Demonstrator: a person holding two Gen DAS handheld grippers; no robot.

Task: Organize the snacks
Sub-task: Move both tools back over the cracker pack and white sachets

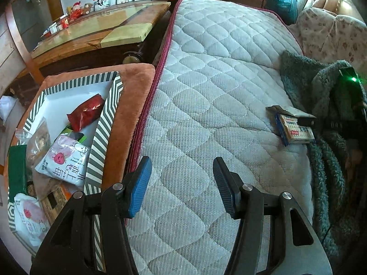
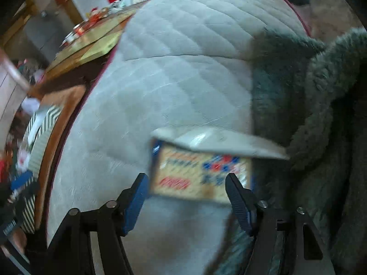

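Packets (image 1: pixel 62 160) already lay in tray (image 1: pixel 110 105); one box (image 2: pixel 199 176) remained on quilt (image 1: pixel 206 80), right gripper (image 2: pixel 187 197) parted around it, left gripper (image 1: pixel 182 188) parted, empty

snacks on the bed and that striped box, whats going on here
A person is tidying snacks with two handheld grippers. The right gripper is open, closing in on a yellow cardboard snack box with its flap open, which lies on the grey quilted mattress beside a green fleece blanket. The left gripper hangs open and empty. The green-and-white striped box already holds several packets.
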